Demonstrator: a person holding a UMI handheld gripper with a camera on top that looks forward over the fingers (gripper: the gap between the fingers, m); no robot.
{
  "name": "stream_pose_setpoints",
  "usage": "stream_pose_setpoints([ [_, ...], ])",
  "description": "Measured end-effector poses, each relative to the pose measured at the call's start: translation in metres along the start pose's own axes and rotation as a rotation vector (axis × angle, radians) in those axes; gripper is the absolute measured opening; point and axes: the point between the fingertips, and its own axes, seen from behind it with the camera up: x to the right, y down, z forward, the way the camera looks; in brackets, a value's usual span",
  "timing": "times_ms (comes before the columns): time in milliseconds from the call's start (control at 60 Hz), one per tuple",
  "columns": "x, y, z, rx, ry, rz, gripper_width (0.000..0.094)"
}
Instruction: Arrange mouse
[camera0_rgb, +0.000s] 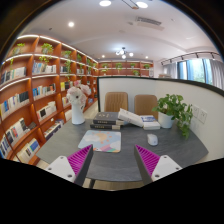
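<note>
A small white mouse (152, 139) lies on the grey table (125, 160), to the right of a pale, colourful mouse mat (100, 140). My gripper (113, 162) hangs above the table's near edge, well short of the mouse. Its fingers (79, 160) with magenta pads are wide apart and hold nothing. The mat lies just ahead of the fingers, the mouse ahead and to the right of the right finger.
Stacked books (118, 119) lie at the table's far side. A white vase (77, 112) stands at the left, a potted plant (175, 108) at the right. Two chairs (131, 102) stand behind the table. Bookshelves (30, 95) line the left wall.
</note>
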Motion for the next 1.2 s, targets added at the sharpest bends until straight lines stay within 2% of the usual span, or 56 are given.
stream_pose_setpoints([
  [133,0.015,0.024,0.016,-0.03,0.005,-0.015,0.0826],
  [400,0.111,0.099,0.052,-0.166,0.117,0.002,0.0826],
  [567,0.176,0.129,0.084,-0.24,0.178,0.038,0.0825],
  [833,0.242,0.127,0.197,-0.306,0.186,0.057,0.0806],
  [1033,0.26,0.109,0.288,-0.319,0.155,0.076,0.0808],
  [1200,0.264,0.104,0.333,-0.338,0.143,0.085,0.0797],
])
